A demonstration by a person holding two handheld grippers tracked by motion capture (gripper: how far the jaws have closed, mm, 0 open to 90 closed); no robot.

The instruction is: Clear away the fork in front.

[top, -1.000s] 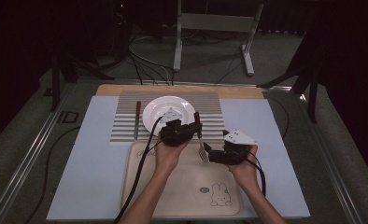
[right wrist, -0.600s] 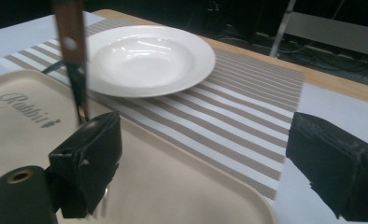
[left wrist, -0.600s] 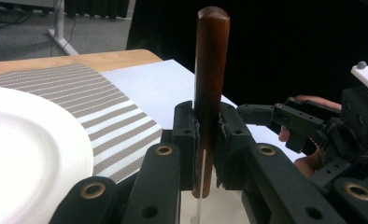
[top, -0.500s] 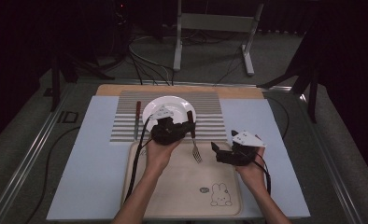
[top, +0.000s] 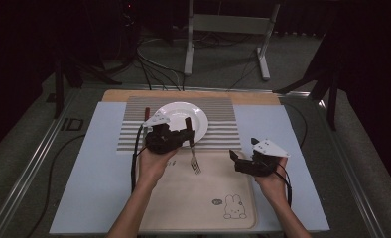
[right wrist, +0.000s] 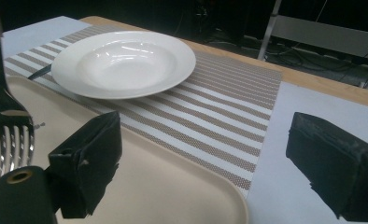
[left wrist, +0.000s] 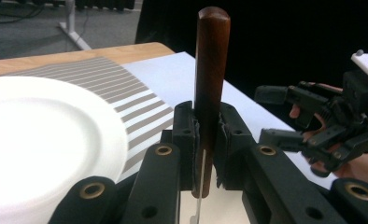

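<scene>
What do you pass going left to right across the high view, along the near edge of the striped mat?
Left claw shut on the fork, whose tines hang over the beige tray → right claw, jaws open and empty, above the tray's right edge.

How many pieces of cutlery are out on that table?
2: a fork clamped in the left gripper over the tray, and a knife left of the plate. None appear hidden.

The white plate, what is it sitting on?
The white plate sits on a striped placemat, beside the beige tray. The part of the mat beneath the plate is covered, so nothing there can be seen.
</scene>
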